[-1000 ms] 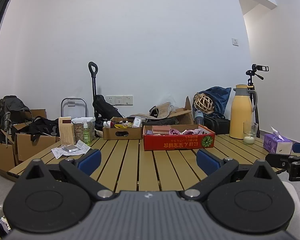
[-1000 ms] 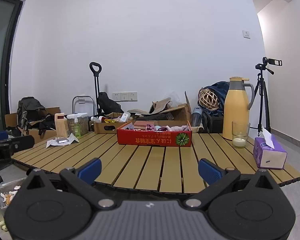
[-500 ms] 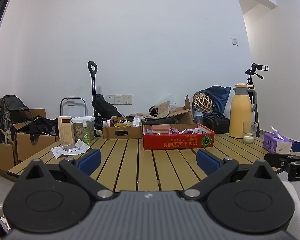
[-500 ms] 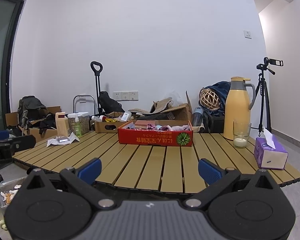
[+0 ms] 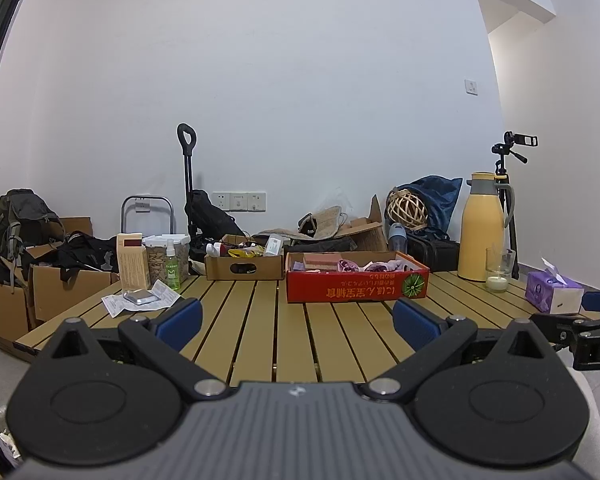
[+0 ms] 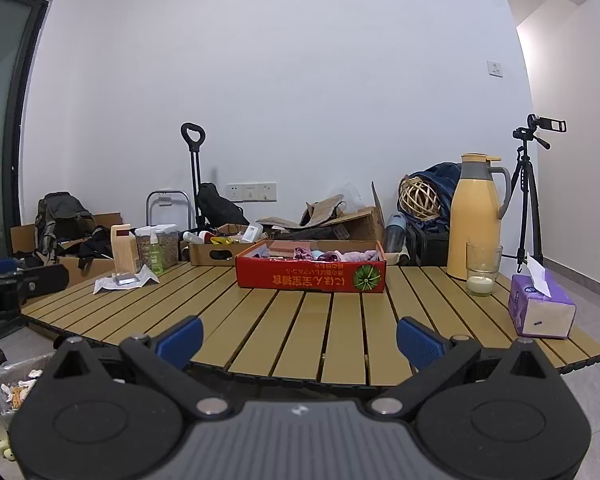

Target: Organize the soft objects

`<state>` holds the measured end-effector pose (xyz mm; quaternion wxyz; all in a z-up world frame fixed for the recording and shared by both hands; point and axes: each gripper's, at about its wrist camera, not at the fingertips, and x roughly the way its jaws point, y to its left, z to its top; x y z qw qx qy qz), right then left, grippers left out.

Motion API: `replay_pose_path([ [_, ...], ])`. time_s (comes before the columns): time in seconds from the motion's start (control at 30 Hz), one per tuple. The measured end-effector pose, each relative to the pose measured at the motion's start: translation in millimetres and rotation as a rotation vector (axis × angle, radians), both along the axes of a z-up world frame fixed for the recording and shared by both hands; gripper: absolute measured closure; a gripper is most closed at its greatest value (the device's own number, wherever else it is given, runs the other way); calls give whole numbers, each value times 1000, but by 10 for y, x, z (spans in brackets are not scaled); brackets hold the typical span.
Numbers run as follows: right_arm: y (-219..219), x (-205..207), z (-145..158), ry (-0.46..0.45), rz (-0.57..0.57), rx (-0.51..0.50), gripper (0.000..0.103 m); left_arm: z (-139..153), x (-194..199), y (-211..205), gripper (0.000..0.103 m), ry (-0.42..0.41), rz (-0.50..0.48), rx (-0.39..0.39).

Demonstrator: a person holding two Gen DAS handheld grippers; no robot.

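A red cardboard box (image 5: 356, 286) (image 6: 310, 276) stands on the slatted wooden table (image 5: 260, 332) (image 6: 300, 320), holding several soft pink and purple cloth items (image 5: 374, 266) (image 6: 340, 256). My left gripper (image 5: 296, 322) is open and empty, held at the table's near edge, well short of the box. My right gripper (image 6: 298, 338) is open and empty, also at the near edge. The right gripper shows at the right side of the left wrist view (image 5: 596, 328). The left gripper shows at the left side of the right wrist view (image 6: 4, 288).
A purple tissue box (image 6: 540, 308), a glass with a candle (image 6: 482, 270) and a yellow thermos jug (image 6: 474, 216) stand at the table's right. A brown cardboard box (image 5: 244, 266), a spray bottle (image 5: 172, 270), jars and papers (image 5: 140, 300) stand at the left. A tripod (image 6: 530, 188) stands at the right.
Both views have tilted slightly; the grippers stay open and empty. Nothing on the table has moved.
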<state>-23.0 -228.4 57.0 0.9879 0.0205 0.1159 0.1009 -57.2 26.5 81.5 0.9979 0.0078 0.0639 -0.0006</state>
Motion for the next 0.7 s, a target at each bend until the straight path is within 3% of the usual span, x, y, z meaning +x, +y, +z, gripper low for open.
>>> replay_pose_path([
  [0.7, -19, -24, -18, -19, -12, 2, 0, 25, -31, 21, 0, -11, -9, -20],
])
